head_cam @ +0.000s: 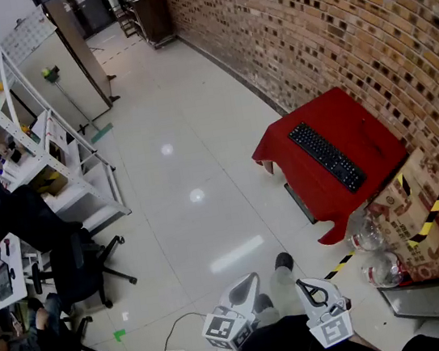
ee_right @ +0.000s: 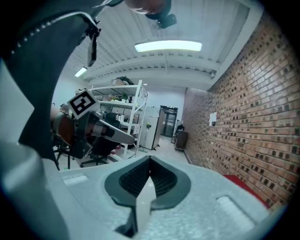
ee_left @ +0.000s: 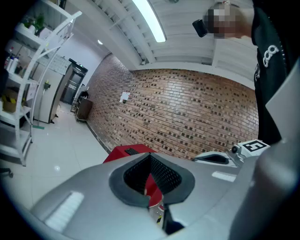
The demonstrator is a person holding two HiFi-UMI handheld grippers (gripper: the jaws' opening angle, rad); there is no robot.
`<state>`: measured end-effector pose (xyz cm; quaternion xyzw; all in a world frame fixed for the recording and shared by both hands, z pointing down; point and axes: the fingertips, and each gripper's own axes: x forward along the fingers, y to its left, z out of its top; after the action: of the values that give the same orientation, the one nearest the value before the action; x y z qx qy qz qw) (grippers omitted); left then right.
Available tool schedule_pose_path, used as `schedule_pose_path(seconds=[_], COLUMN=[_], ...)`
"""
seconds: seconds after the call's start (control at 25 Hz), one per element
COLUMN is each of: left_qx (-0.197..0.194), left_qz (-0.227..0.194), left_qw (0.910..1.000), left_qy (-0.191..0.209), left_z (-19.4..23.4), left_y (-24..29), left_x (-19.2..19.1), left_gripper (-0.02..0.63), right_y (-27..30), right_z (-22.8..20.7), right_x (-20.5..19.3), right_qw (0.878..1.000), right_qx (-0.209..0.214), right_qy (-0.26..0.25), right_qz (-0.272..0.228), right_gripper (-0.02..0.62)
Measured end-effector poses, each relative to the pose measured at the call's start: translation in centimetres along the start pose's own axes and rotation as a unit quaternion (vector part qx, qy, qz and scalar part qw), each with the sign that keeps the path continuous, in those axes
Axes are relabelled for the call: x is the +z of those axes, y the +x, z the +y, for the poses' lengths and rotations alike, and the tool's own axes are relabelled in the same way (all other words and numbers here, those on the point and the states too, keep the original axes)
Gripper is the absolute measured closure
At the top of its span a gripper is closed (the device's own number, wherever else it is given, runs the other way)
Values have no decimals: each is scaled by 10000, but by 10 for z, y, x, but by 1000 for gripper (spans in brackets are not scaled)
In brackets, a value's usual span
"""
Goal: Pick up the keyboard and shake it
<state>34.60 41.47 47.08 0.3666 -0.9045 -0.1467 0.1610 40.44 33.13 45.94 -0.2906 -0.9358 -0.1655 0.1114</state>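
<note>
A black keyboard (head_cam: 327,156) lies on a red-draped table (head_cam: 367,134) against the brick wall at the right of the head view. Its far end shows small in the left gripper view as the keyboard (ee_left: 131,151) on the red table (ee_left: 121,153). Both grippers hang low near the person's body, far from the table. My left gripper (head_cam: 245,288) is shut with nothing in it, its jaws meeting at the tip (ee_left: 150,157). My right gripper (head_cam: 309,289) is also shut and empty, jaws together (ee_right: 150,161), pointing down the room along the wall.
A cardboard box (head_cam: 426,217) with hazard tape and plastic bottles (head_cam: 367,232) stands beside the table's near end. White shelving (head_cam: 28,150) and a black office chair (head_cam: 63,251) stand at the left. Glossy floor (head_cam: 187,175) lies between. A cable (head_cam: 177,332) trails on the floor near my feet.
</note>
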Motion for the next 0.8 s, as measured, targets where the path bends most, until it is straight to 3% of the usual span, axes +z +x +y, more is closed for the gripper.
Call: schedule_pose_path(seconds=[0.2, 0.44, 0.64, 0.8], left_qx=[141, -83, -265, -191], left_qz=[4, 154, 208, 252], left_qw=[9999, 9995, 9972, 9971], left_qy=[-59, 257, 663, 688], left_z=[26, 44, 42, 48], left_y=[51, 139, 200, 225], left_x=[19, 53, 86, 91], left_gripper=[591, 591, 591, 591], right_y=[18, 83, 118, 128], right_z=[-61, -148, -222, -253], right_x=[-8, -6, -20, -36], right_qw=[9990, 9945, 9792, 9688], right_qx=[-210, -465, -676, -622], right_qy=[400, 920, 1821, 2323], right_qz=[-45, -164, -581, -597], right_gripper=[603, 603, 603, 603])
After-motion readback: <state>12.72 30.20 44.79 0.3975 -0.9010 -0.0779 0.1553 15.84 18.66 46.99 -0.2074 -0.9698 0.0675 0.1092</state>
